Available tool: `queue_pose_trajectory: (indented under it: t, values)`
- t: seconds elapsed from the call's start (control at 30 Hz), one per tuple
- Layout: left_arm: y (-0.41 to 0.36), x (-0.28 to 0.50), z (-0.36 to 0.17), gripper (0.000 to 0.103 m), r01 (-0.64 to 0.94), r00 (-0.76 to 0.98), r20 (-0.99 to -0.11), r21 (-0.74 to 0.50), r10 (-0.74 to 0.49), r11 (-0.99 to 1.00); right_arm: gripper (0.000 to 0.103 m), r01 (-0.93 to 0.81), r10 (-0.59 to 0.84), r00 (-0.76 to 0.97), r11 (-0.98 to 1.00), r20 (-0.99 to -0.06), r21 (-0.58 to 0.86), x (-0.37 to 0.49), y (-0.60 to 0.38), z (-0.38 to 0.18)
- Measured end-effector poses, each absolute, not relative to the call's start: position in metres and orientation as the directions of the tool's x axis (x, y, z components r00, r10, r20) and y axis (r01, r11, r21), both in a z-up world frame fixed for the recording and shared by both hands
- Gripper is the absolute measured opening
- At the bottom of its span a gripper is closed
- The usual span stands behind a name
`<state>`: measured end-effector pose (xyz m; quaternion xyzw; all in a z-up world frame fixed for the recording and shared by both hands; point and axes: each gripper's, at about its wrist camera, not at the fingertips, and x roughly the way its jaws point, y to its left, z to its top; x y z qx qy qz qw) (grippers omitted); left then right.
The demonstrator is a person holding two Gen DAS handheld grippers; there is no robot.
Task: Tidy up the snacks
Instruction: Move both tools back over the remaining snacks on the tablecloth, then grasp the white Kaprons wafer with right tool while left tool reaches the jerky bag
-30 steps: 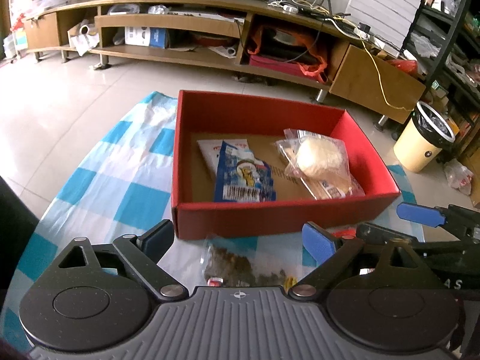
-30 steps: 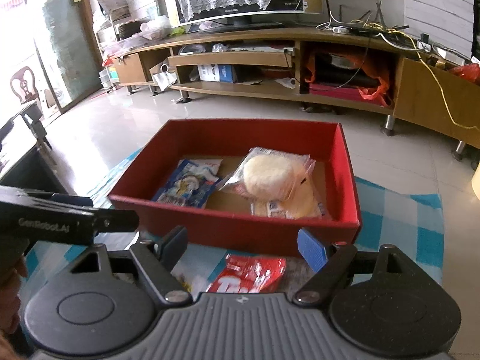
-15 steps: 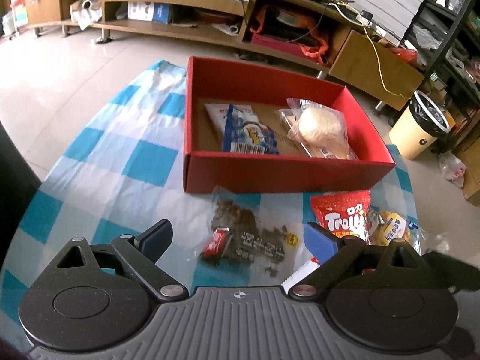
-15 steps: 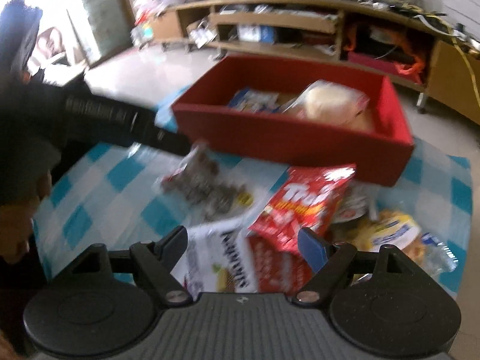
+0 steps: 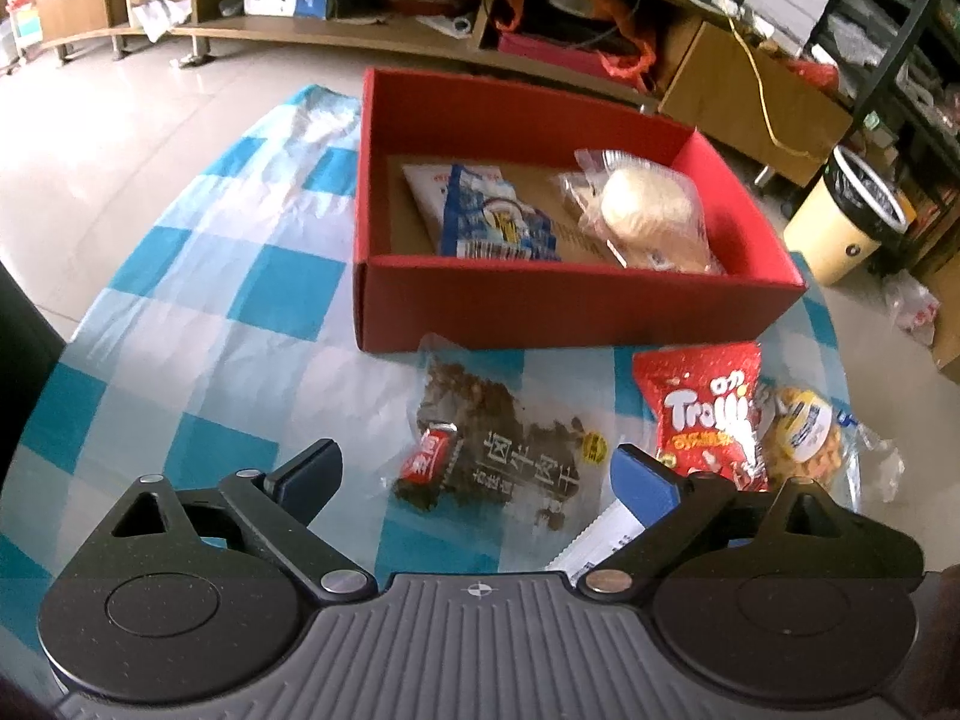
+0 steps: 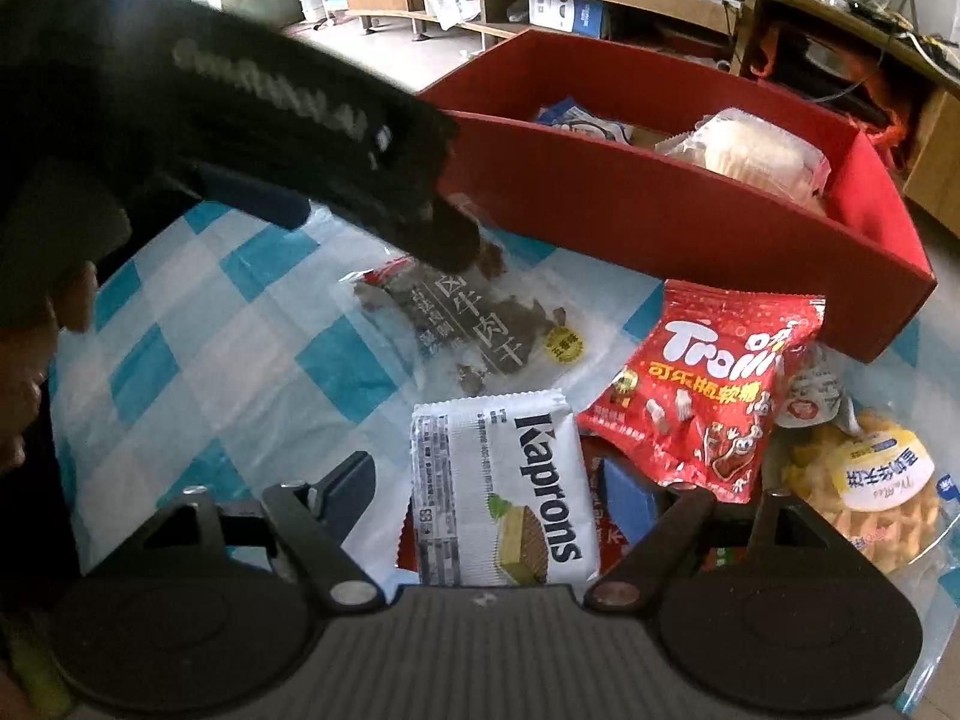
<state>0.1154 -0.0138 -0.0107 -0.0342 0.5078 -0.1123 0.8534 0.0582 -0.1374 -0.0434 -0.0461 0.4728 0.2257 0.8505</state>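
A red box (image 5: 576,306) (image 6: 690,222) on the blue checked cloth holds a blue snack packet (image 5: 492,216) and a bagged bun (image 5: 648,210). In front of it lie a clear bag of dark jerky (image 5: 504,444) (image 6: 480,324), a red Trolli bag (image 5: 708,414) (image 6: 708,384), a white Kaprons wafer pack (image 6: 504,498) and a bag of yellow snacks (image 6: 870,492). My left gripper (image 5: 474,474) is open and empty, just above the jerky bag. My right gripper (image 6: 492,492) is open around the Kaprons pack, not touching it. The left gripper's body (image 6: 240,120) crosses the right wrist view.
A long wooden TV cabinet (image 5: 420,0) runs along the back. A cream bin (image 5: 846,222) stands on the floor at the right, by black shelving (image 5: 900,30). Tiled floor (image 5: 120,120) lies to the left of the cloth.
Both grippers pulled back from the box and lowered over the loose snacks in front of it. The right gripper now frames the Kaprons pack. Both stayed open.
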Motion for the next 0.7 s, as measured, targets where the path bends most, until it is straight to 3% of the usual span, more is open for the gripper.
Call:
queue_pose_trajectory:
  t: [0.07, 0.17, 0.23, 0.37, 0.6, 0.7]
  values:
    - [-0.016, 0.119, -0.015, 0.098, 0.152, 0.452, -0.864, -0.168, -0.220, 0.974, 0.100, -0.423, 0.380, 0.428, 0.886, -0.820, 0.189, 0.061, -0.141, -0.045]
    - [-0.020, 0.126, -0.023, 0.099, 0.134, 0.446, -0.872, -0.159, -0.202, 0.978, 0.102, -0.416, 0.396, 0.412, 0.883, -0.820, 0.217, 0.063, -0.142, -0.045]
    - [-0.025, 0.131, -0.027, 0.099, 0.127, 0.445, -0.877, -0.140, -0.182, 0.982, 0.095, -0.425, 0.377, 0.425, 0.886, -0.823, 0.187, 0.060, -0.141, -0.044]
    - [-0.030, 0.140, -0.034, 0.100, 0.118, 0.436, -0.885, -0.126, -0.165, 0.985, 0.057, -0.436, 0.341, 0.461, 0.891, -0.819, 0.126, 0.052, -0.146, -0.038]
    - [-0.038, 0.147, -0.054, 0.099, 0.125, 0.390, -0.912, -0.083, -0.126, 0.989, 0.056, -0.396, 0.368, 0.444, 0.899, -0.817, 0.190, 0.037, -0.166, -0.030]
    - [-0.046, 0.141, -0.052, 0.091, 0.180, 0.397, -0.912, -0.028, -0.099, 0.983, 0.056, -0.391, 0.392, 0.443, 0.894, -0.806, 0.220, 0.022, -0.169, -0.025]
